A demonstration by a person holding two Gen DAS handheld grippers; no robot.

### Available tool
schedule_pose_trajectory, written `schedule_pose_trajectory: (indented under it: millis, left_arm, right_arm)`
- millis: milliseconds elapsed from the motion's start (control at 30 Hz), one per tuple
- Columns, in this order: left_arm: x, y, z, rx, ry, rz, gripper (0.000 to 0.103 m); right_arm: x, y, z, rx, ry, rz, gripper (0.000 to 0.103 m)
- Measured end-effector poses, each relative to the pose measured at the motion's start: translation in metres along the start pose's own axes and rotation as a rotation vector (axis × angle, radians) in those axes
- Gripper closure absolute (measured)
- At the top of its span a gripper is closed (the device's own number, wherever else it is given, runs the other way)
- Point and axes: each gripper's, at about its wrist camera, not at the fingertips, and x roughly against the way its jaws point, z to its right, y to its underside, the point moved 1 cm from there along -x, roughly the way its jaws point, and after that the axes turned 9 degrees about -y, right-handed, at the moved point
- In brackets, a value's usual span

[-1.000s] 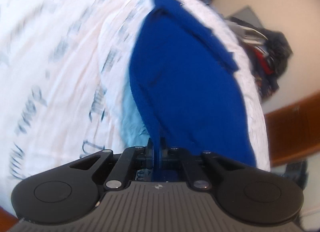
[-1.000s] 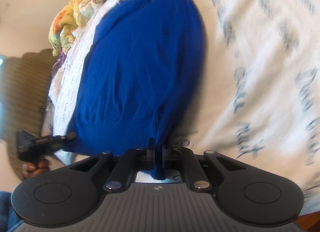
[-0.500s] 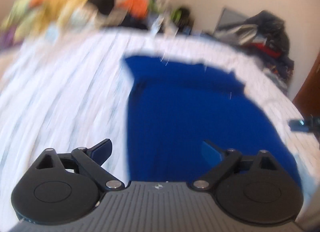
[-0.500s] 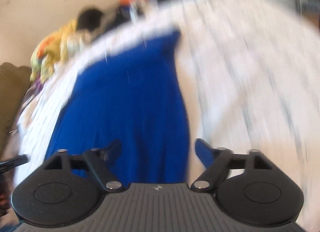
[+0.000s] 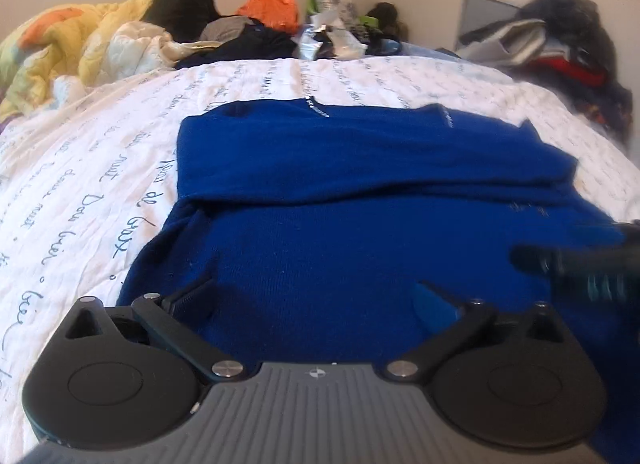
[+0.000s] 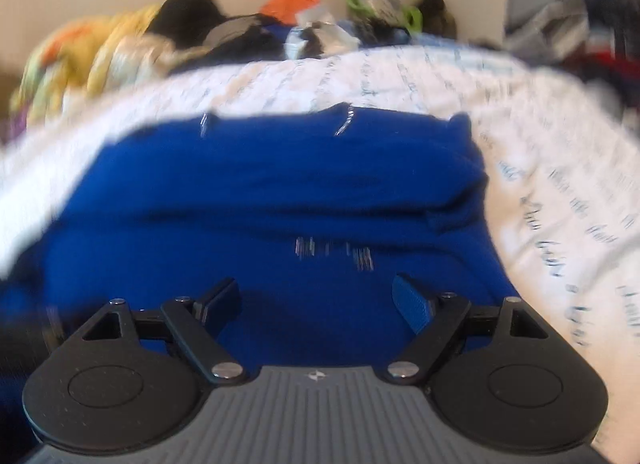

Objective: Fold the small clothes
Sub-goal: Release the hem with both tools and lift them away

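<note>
The left gripper [image 5: 314, 298] has a grey ribbed body at six o'clock, marked with a small round cross emblem. Two black round discs flank it at seven and five o'clock, each with a shallow circular recess. Black link arms with silver screws run inward. One finger pad [image 5: 434, 306] is blue, the other dark. The right gripper [image 6: 318, 300] looks the same: grey ribs, black discs, silver screws, blue pad [image 6: 412, 308].

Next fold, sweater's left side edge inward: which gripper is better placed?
Probably left. Left gripper, open, hovers beside that edge of the blue sweater; right gripper, also open, sits over its right half.
</note>
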Motion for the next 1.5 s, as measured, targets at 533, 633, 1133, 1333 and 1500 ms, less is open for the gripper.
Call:
schedule_pose_trajectory:
  millis: [533, 633, 1133, 1333, 1500]
  left_arm:
    - [0.050, 0.042, 0.003, -0.035, 0.016, 0.007, 0.000]
    - [0.057, 0.048, -0.002, -0.035, 0.018, 0.008, 0.000]
    - [0.048, 0.043, 0.002, -0.032, 0.013, 0.010, 0.000]
    - [0.048, 0.043, 0.002, -0.031, 0.012, 0.010, 0.000]
    - [0.048, 0.043, 0.002, -0.031, 0.012, 0.010, 0.000]
  right_arm:
    - [0.041, 0.039, 0.011, -0.044, 0.011, 0.024, 0.000]
    - [0.043, 0.039, 0.011, -0.044, 0.011, 0.024, 0.000]
    - [0.042, 0.038, 0.011, -0.044, 0.011, 0.024, 0.000]
    - [0.041, 0.038, 0.011, -0.044, 0.012, 0.024, 0.000]
    - [0.041, 0.038, 0.011, -0.043, 0.012, 0.024, 0.000]
